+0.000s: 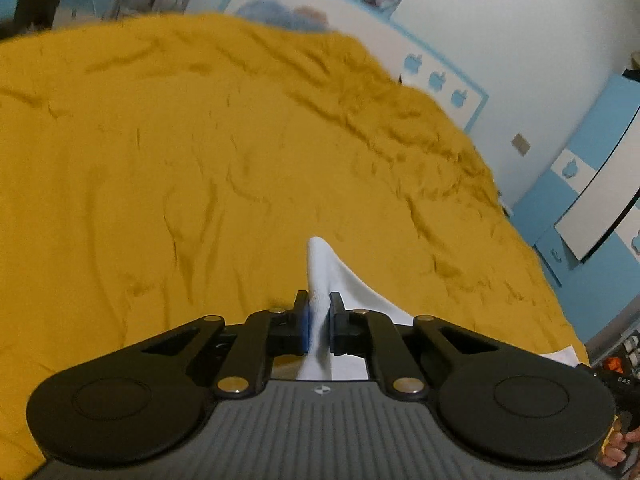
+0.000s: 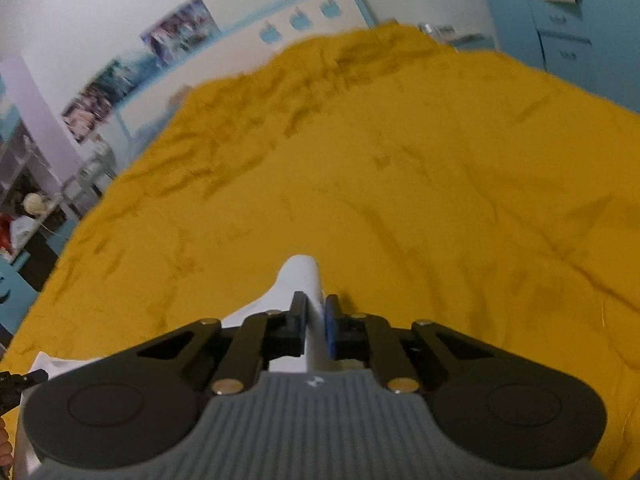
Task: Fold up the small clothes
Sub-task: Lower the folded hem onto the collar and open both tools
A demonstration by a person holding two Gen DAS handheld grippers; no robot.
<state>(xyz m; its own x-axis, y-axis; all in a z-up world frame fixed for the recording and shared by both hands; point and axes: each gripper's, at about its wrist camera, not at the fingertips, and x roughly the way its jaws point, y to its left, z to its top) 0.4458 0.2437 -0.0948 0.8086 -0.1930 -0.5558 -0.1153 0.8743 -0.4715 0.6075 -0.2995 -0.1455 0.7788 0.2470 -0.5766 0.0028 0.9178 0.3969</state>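
A rumpled mustard-yellow bedspread fills both views, its cloth creased into long ridges that thicken toward the far wall, where posters hang above a white and blue headboard. Nothing lies on the cover ahead of either tool. The left gripper pinches a white garment between its black fingers, a soft peak of the knit fabric poking out past the blue pad. The right gripper is likewise clamped on the white garment, which trails off to the left in a smooth fold. It is probably one piece held at two ends, though the blur leaves that uncertain.
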